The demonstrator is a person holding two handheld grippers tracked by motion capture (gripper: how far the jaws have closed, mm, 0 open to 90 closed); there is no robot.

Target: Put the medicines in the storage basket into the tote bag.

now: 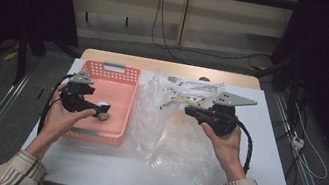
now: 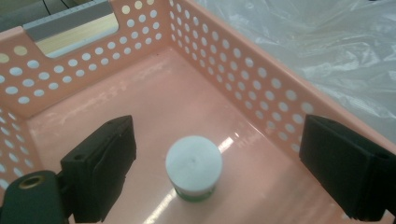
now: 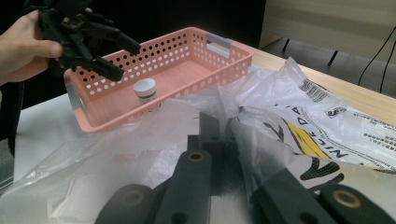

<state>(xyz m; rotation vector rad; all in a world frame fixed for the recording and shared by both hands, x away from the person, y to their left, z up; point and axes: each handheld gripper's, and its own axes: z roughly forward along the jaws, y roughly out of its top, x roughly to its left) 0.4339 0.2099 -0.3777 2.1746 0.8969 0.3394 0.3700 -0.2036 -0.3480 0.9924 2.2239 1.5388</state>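
Item: we hold the left tool [image 2: 210, 163] spread wide above the small white-capped jar [image 2: 194, 168], which stands between its jaws in the pink basket [image 2: 261, 88], ready for gripping, while our right tool [image 3: 224, 140] pinches the plastic bag [image 3: 289, 121], steadying it on the surface [image 1: 271, 141].

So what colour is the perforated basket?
Salmon pink basket with grey handles, clearest in the left gripper view.

One basket [image 1: 119, 96], one jar [image 2: 194, 167], perhaps one bag [image 1: 172, 124]
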